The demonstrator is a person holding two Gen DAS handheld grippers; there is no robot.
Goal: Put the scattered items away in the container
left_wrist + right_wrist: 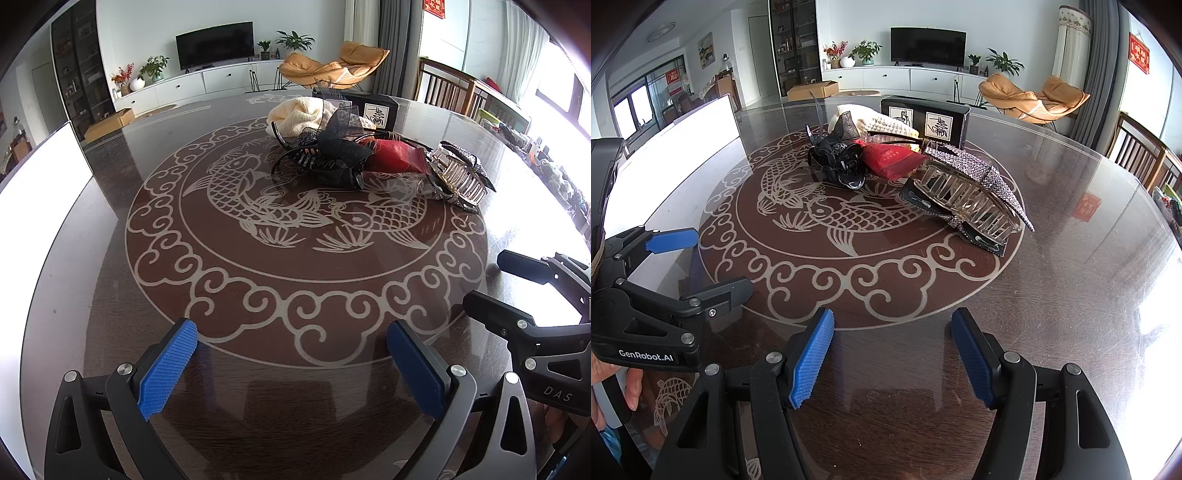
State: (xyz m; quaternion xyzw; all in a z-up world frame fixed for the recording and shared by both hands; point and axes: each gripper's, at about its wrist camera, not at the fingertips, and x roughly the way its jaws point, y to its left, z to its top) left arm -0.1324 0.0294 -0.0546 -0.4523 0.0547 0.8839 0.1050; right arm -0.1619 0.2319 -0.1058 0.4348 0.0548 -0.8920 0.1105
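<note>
Both grippers low over near table (74, 258), side by side.
Left gripper (291, 362) and right gripper (892, 354) wide open, holding nothing, aimed at far hair clips (964, 199).

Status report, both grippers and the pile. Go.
Left gripper open, right gripper open, both empty above table. Hair clips, red pouch heaped before black box, untouched. Path unobstructed.

On the table (1052, 206), you have the black hair claw (838, 162) left, the packet (892, 160) in the middle, the rhinestone hair claw (964, 199) right. Behind them lie the knitted cloth (882, 123) and box (925, 120).
</note>
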